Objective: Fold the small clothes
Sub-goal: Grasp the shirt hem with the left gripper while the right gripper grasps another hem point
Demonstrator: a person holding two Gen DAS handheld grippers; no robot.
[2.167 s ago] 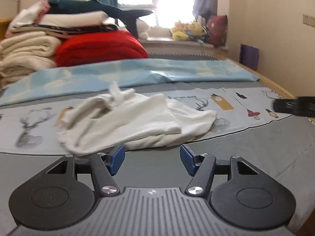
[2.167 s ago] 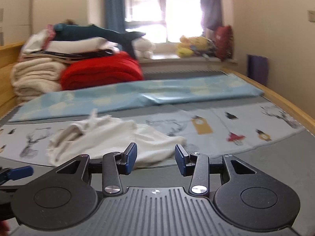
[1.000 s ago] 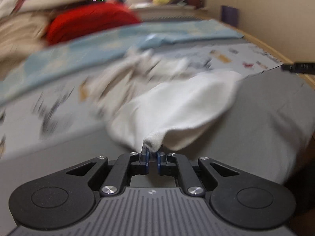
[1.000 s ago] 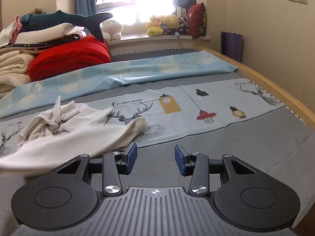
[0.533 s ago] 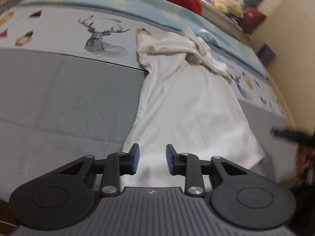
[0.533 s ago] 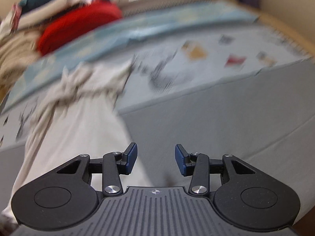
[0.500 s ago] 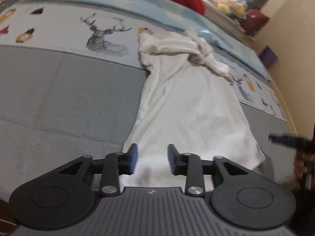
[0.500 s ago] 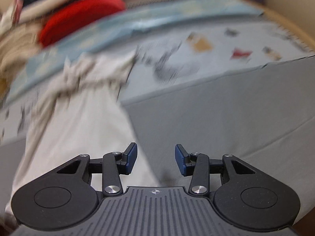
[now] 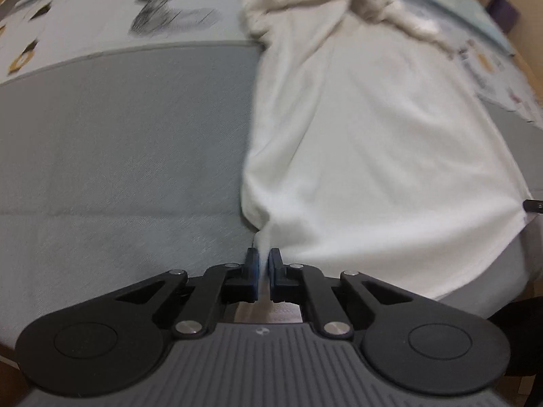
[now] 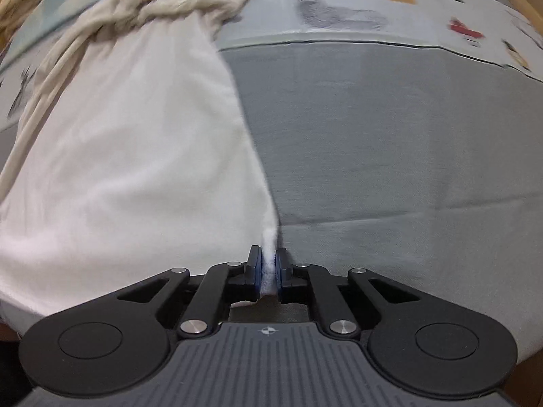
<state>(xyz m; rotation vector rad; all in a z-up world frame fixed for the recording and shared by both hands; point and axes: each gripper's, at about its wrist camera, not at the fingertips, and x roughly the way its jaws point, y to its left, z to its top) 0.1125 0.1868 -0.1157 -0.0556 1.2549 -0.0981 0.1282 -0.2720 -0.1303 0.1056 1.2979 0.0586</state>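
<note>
Over the bed, both steeply down-tilted tongs, left and right, apparently pinch the white garment's near corners.

We count one white garment spread on one bed. We see two grippers, the left gripper and the right gripper, each with two blue pads. On the printed sheet we make out one deer drawing per view.
</note>
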